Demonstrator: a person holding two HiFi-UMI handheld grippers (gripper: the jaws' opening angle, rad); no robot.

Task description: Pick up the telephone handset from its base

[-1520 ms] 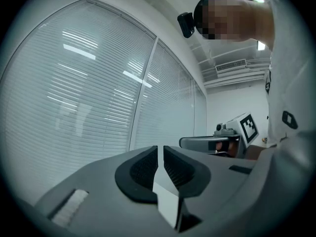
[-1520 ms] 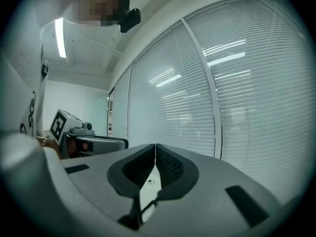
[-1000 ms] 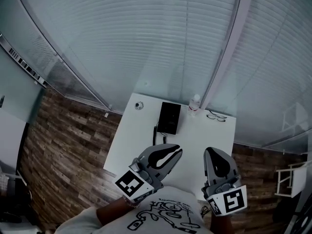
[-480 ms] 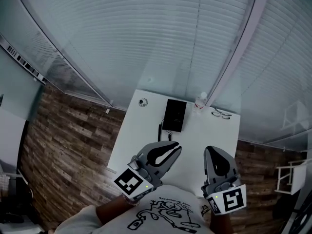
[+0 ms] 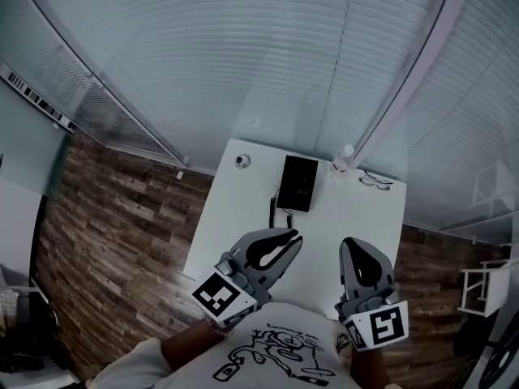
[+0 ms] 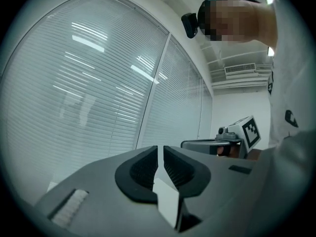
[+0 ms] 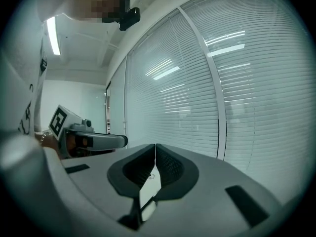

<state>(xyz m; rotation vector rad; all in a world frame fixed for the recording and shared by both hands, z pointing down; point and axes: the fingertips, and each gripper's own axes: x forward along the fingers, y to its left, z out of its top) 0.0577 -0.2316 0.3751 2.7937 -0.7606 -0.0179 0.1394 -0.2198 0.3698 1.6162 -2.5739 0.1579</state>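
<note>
1. Blinds (image 5: 268, 47) fill the far wall behind glass, slats closed.
2. Wood floor (image 5: 113, 217) runs along both sides of the desk.
3. White desk (image 5: 235, 225) stands with its far edge against the blinds.
4. Left tongs (image 5: 294, 237) hang over the desk's near edge. The jaws are clenched together with nothing between them.
5. Right tongs (image 5: 350, 244) hang beside the left, apart from them. The jaws are likewise clenched and empty.
6. Black telephone (image 5: 298, 183) sits at the desk's far end, well apart from both tongs. The handset rests on the base and cannot be told apart from it at this size. A dark cord (image 5: 273, 211) trails from its left side toward the near edge.
7. Clear bottle (image 5: 345, 157) stands upright just right of the telephone, at the far edge.
8. Glasses (image 5: 375, 181) lie right of the bottle.
9. Small round item (image 5: 242, 161) lies left of the telephone; its kind cannot be told.
</note>
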